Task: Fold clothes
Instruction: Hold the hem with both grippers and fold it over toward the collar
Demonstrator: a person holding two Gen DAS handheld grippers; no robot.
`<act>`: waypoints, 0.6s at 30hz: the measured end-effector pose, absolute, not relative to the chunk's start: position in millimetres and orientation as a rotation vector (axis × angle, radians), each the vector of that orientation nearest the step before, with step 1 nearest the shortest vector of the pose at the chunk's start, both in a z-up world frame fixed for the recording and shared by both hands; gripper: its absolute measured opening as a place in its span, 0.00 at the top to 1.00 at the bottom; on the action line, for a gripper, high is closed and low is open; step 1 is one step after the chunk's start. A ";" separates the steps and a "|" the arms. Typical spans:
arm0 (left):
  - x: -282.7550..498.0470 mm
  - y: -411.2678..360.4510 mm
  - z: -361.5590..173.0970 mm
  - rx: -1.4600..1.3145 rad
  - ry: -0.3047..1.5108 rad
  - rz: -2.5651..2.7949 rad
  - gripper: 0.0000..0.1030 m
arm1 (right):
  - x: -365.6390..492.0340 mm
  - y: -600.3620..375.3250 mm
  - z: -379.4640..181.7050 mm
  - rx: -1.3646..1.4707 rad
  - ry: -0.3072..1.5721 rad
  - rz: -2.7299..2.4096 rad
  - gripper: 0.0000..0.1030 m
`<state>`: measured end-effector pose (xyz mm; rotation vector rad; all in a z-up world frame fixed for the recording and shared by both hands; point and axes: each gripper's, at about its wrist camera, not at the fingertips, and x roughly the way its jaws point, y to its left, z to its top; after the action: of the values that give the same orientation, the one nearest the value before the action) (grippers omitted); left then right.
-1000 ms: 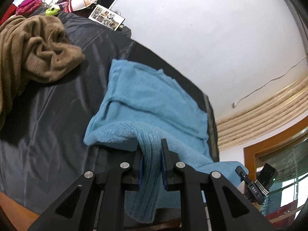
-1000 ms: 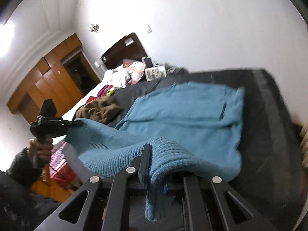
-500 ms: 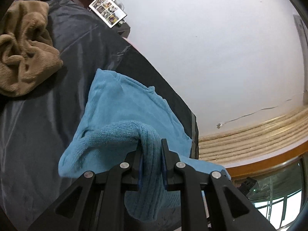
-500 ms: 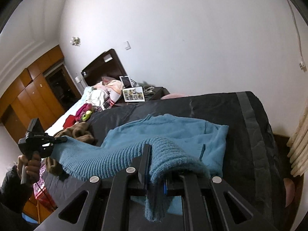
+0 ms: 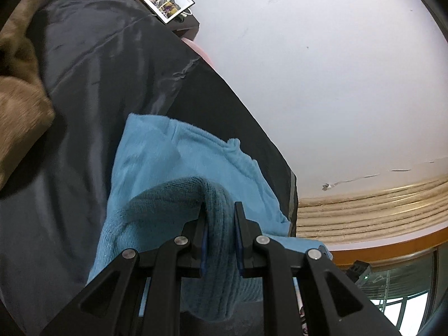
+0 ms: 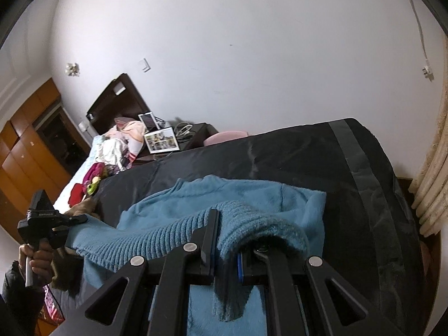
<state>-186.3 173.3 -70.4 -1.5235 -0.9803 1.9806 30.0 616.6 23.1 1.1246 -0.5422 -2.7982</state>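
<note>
Blue ribbed-knit sweater point(image 6: 246, 204), thick and fuzzy, lies partly on the bed's dark grey satin-look cover point(image 6: 322, 154), with its near ribbed edge lifted clear of the bed between the two tools.

Left hand-held gripper point(image 5: 219, 233): clenched on a bunched fold of the ribbed edge; knit bulges over and hangs below the jaws. In the right wrist view it shows at far left point(image 6: 81, 219), with the person's hand point(image 6: 36, 257) round the handle.

Right hand-held gripper point(image 6: 226, 240): clamped on the same edge further along; cloth drapes over the right finger and hides it.

Handling, as judged:
- Soft, limp, no stiffness; the span between the grips sags in a shallow curve.
- Looks moderately weighty for a garment; bulky knit should fill the jaws well.
- Fuzzy surface unlikely to slip from the pads, but the smooth cover may let the lower layer slide when dragged.
- Stretchy rib: uneven pull would skew the fold.
- Best hold: the rib band at both corners, as now.

Brown fleecy garment point(image 5: 16, 106) lies crumpled well apart, toward the headboard end.
</note>
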 end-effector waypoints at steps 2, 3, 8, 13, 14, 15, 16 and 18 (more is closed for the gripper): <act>-198.2 177.3 -77.0 -1.539 -0.975 1.969 0.83 | 20.5 618.3 17.9 1.146 -0.554 -2.811 0.89; -203.4 179.4 -80.1 -1.548 -0.971 1.964 0.83 | 16.0 619.0 14.6 1.161 -0.557 -2.816 0.89; -218.0 186.5 -97.4 -1.601 -0.952 1.942 0.83 | -2.3 620.3 -4.0 1.250 -0.557 -2.827 0.89; -227.2 187.6 -114.8 -1.652 -0.952 1.919 0.83 | -14.1 619.2 -21.3 1.325 -0.550 -2.831 0.89; -228.4 187.1 -118.2 -1.661 -0.955 1.913 0.83 | -15.6 619.3 -23.5 1.333 -0.552 -2.832 0.89; -229.3 186.8 -120.9 -1.669 -0.958 1.908 0.82 | -17.0 619.4 -25.4 1.341 -0.554 -2.834 0.89; -230.2 186.5 -123.3 -1.677 -0.960 1.905 0.82 | -18.3 619.5 -27.1 1.349 -0.557 -2.835 0.89; -233.5 186.4 -129.4 -1.695 -0.969 1.895 0.82 | -21.2 619.6 -30.4 1.365 -0.561 -2.834 0.89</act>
<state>-233.5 186.4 -129.4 -1.6949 -0.9694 1.8949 -21.2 619.6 -30.4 1.3654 -0.5614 -2.8344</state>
